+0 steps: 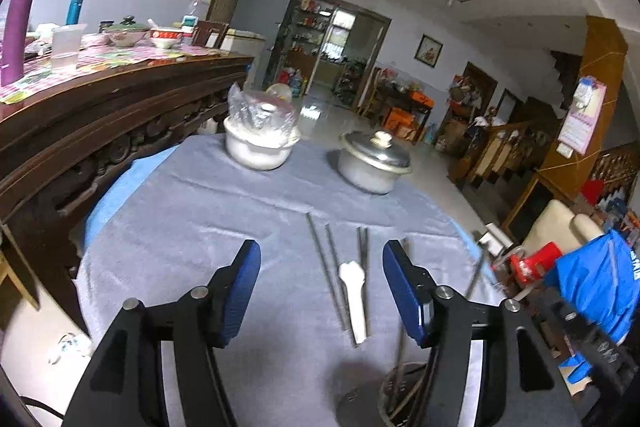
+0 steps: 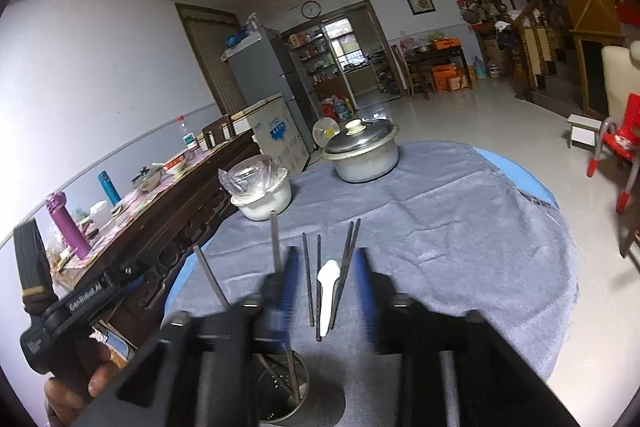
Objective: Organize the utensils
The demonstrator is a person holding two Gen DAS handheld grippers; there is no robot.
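Two pairs of dark chopsticks [image 1: 326,263] [image 2: 308,279] and a white spoon [image 1: 354,291] [image 2: 329,287] lie side by side on the grey cloth [image 1: 200,211]. My left gripper [image 1: 322,253] hangs open just in front of them, with nothing between its blue pads. In the right wrist view my right gripper [image 2: 327,253], blurred, also stands open over the same utensils and touches none. A perforated metal utensil holder [image 1: 396,383] [image 2: 280,391] stands near the table's front edge, with a few chopsticks [image 2: 274,243] upright in it.
A white pot [image 1: 258,147] covered with a plastic bag and a lidded metal pot [image 1: 374,163] stand at the far side of the round table. A carved wooden sideboard [image 1: 100,115] runs along the left. A hand [image 2: 80,387] shows at the lower left. A red chair [image 2: 624,143] stands to the right.
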